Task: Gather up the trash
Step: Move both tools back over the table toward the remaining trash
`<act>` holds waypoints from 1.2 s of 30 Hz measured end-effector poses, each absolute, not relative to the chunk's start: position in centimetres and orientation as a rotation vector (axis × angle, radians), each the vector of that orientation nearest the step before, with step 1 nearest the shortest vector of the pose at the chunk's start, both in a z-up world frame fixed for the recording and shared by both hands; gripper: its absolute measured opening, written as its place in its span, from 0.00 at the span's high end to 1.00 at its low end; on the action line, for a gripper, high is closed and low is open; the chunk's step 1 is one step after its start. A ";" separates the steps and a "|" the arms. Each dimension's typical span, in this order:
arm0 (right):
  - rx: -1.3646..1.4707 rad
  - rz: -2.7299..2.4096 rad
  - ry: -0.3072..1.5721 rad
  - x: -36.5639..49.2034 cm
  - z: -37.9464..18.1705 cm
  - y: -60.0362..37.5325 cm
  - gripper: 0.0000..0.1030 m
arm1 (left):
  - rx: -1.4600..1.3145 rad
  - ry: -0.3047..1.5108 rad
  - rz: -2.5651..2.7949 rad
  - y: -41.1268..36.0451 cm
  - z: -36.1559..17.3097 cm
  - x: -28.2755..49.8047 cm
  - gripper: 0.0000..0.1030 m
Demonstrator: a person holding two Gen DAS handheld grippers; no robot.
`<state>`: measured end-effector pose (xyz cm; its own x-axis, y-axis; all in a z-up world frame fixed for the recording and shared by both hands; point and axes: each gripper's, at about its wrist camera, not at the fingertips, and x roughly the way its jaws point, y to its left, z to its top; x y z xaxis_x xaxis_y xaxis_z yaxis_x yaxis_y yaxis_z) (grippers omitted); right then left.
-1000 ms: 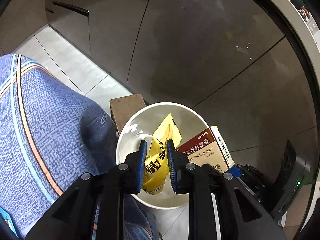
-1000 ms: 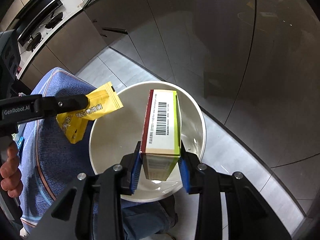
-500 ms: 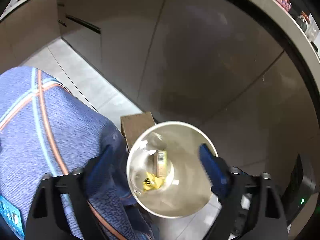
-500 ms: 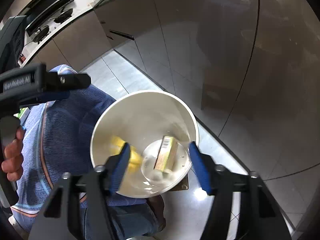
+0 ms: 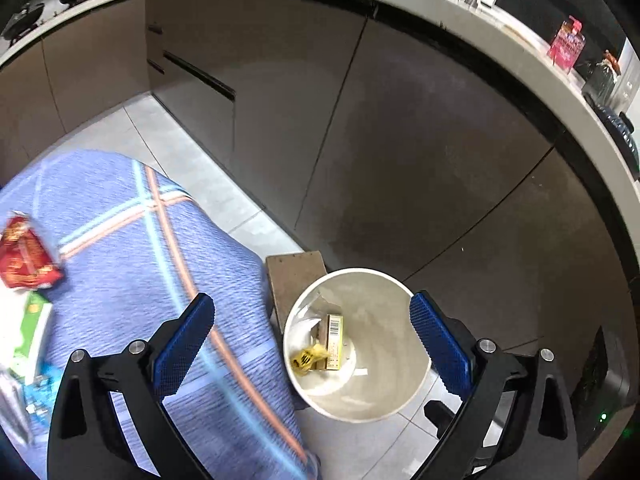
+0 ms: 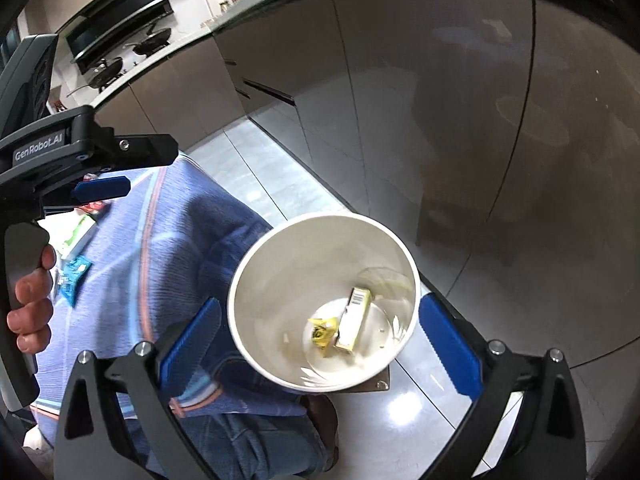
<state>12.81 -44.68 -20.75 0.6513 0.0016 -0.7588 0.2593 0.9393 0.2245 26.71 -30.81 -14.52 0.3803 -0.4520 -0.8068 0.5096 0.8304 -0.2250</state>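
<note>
A round white plastic waste bin (image 5: 400, 396) stands on the pale tiled floor (image 5: 168, 148) beside a table draped in a blue woven cloth with orange and light-blue stripes (image 5: 132, 248). At the bottom of the bin lie a crumpled yellow snack wrapper (image 5: 307, 356) and a small cardboard medicine box with a barcode label (image 5: 335, 340), the two touching; in the right wrist view the same wrapper (image 6: 321, 330) sits just left of the box (image 6: 354, 320) inside the bin (image 6: 280, 280). The left gripper (image 5: 312, 348) hangs above the bin with its blue-padded fingers spread wide and nothing between them. The right gripper (image 6: 320, 344) is likewise spread wide and empty over the bin's mouth. More litter rests on the cloth: a red foil snack packet (image 5: 24, 254), a green and white carton (image 5: 30, 334) just below it, and a small blue sachet (image 6: 74, 272). A brown flat wooden board (image 5: 294, 276) lies under the bin's far side. Dark brown glossy cabinet fronts (image 5: 400, 140) rise behind, topped by a pale counter (image 5: 500, 32).
</note>
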 end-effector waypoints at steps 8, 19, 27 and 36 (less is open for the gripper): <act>0.244 -0.039 0.748 11.5 -15.2 -40.2 0.03 | 0.011 0.935 -0.597 -23.6 -9.0 23.4 0.08; 0.125 0.207 0.715 12.4 -11.9 -30.3 0.03 | -0.104 0.913 -0.410 -8.6 -8.8 19.3 0.08; 0.037 0.348 0.774 14.1 -11.9 -23.5 0.03 | -0.151 0.909 -0.281 0.5 -10.7 17.4 0.10; 0.062 0.452 0.872 16.9 -12.6 -18.5 0.03 | -0.235 0.922 -0.270 6.0 -12.1 18.4 0.25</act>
<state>16.91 -18.48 -12.59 0.5555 0.4070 -0.7251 -0.3574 0.9042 0.2338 18.38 5.99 -12.15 0.5750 -0.3280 -0.7495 0.1287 0.9410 -0.3130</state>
